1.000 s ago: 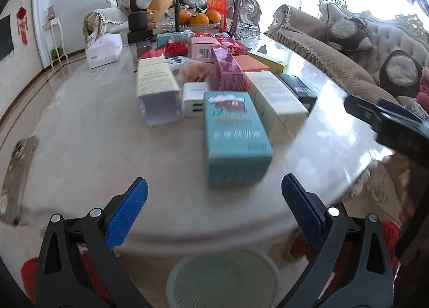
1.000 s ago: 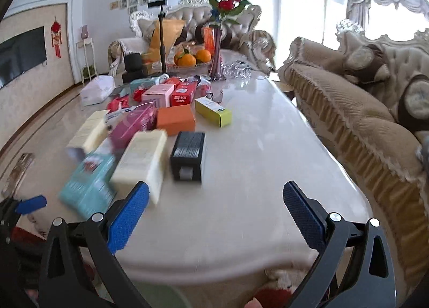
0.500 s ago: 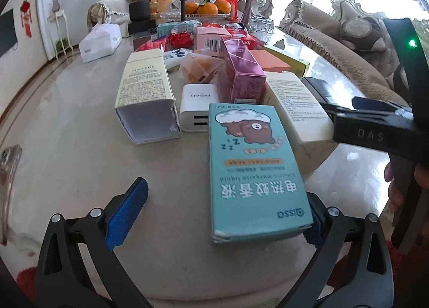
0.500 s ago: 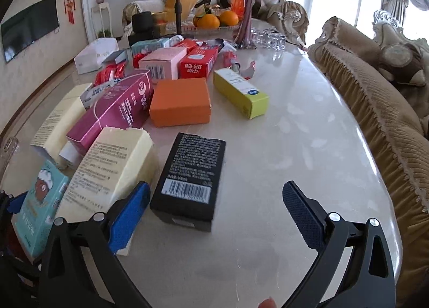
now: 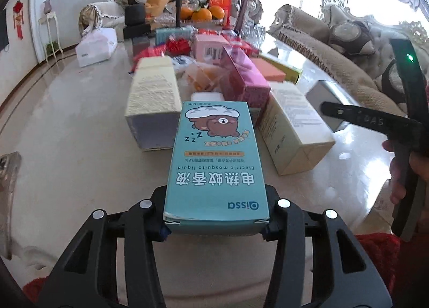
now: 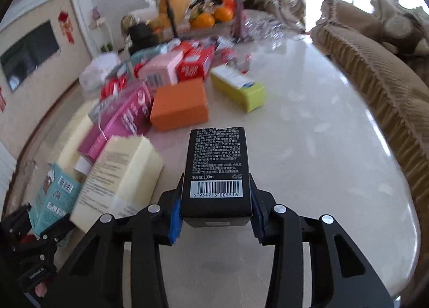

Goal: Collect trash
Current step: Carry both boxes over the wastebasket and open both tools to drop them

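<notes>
My left gripper (image 5: 215,227) is shut on the near end of a teal mosquito-liquid box (image 5: 217,166) with a bear picture, at the marble table's front. My right gripper (image 6: 215,218) is shut on the near end of a black box (image 6: 217,171) with a barcode. The teal box also shows at the far left of the right wrist view (image 6: 55,195). The right gripper's arm (image 5: 375,120) crosses the right side of the left wrist view.
Several other boxes lie on the marble table (image 6: 321,160): cream boxes (image 5: 152,93) (image 6: 120,179), a pink box (image 6: 120,123), an orange box (image 6: 179,105), a yellow-green box (image 6: 238,88). Oranges (image 5: 202,13) and a vase stand at the back. A sofa (image 6: 375,80) runs along the right.
Both grippers moved forward and closed: the left on the teal box, the right on the black box. One second ago both were open.
</notes>
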Tool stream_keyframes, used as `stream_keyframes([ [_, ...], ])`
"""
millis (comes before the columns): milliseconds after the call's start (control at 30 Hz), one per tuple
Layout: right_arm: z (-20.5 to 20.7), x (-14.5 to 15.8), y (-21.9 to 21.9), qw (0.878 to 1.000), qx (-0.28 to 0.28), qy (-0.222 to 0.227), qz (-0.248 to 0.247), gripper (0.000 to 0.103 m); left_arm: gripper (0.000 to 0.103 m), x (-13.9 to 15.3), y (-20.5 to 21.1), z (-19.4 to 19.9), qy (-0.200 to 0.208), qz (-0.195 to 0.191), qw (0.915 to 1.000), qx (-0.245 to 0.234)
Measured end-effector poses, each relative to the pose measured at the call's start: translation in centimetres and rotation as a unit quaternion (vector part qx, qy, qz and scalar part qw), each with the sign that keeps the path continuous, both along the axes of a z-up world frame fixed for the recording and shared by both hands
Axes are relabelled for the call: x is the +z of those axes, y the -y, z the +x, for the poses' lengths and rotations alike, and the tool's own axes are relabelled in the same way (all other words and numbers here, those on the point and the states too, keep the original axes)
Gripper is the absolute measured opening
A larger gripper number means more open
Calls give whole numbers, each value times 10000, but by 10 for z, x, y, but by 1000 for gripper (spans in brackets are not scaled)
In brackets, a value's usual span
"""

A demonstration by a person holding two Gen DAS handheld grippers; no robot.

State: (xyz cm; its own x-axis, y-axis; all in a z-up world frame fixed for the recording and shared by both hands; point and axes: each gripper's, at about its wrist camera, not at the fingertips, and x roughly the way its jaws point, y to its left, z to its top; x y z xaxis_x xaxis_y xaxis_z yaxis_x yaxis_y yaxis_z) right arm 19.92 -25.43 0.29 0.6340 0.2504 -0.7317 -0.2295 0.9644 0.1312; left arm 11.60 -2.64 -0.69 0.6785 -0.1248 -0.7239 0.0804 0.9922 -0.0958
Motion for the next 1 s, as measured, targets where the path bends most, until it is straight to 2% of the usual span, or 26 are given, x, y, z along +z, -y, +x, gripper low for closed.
stream_keyframes([
  [133,-40,35,16,9988,-42,435,223,39,47,28,-15,-28,296,-177,9993,-150],
  [200,-73,48,21,9974,55,566,447,39,47,41,-21,-54,383,-329,9976,-465],
  [267,-105,53,21,9963,285,567,585,39,47,44,-22,-78,394,-250,9960,-767],
  [333,-143,46,16,9950,558,364,743,39,47,38,-22,-110,211,-207,9927,-1168],
  [433,-190,13,0,9911,848,-334,969,39,47,5,-20,-148,-449,-316,9865,-1545],
  [500,-214,-29,-15,9864,892,-988,967,39,47,-30,-16,-165,-990,-355,9810,-1628],
  [600,-227,-100,-33,9746,750,-1943,827,39,47,-95,-8,-166,-1852,-342,9700,-1539],
  [700,-226,-155,-48,9641,663,-2530,456,39,47,-137,-1,-159,-2299,-229,9609,-1524],
  [767,-222,-174,-56,9594,689,-2716,336,39,47,-157,3,-152,-2511,-198,9557,-1524],
  [833,-215,-188,-63,9585,675,-2769,123,39,47,-170,5,-146,-2588,-26,9544,-1489],
  [933,-209,-196,-72,9608,671,-2687,-91,40,50,-184,7,-138,-2668,-122,9537,-1380],
  [1000,-205,-199,-76,9627,654,-2621,-181,43,79,-188,7,-137,-2674,-27,9558,-1225],
])
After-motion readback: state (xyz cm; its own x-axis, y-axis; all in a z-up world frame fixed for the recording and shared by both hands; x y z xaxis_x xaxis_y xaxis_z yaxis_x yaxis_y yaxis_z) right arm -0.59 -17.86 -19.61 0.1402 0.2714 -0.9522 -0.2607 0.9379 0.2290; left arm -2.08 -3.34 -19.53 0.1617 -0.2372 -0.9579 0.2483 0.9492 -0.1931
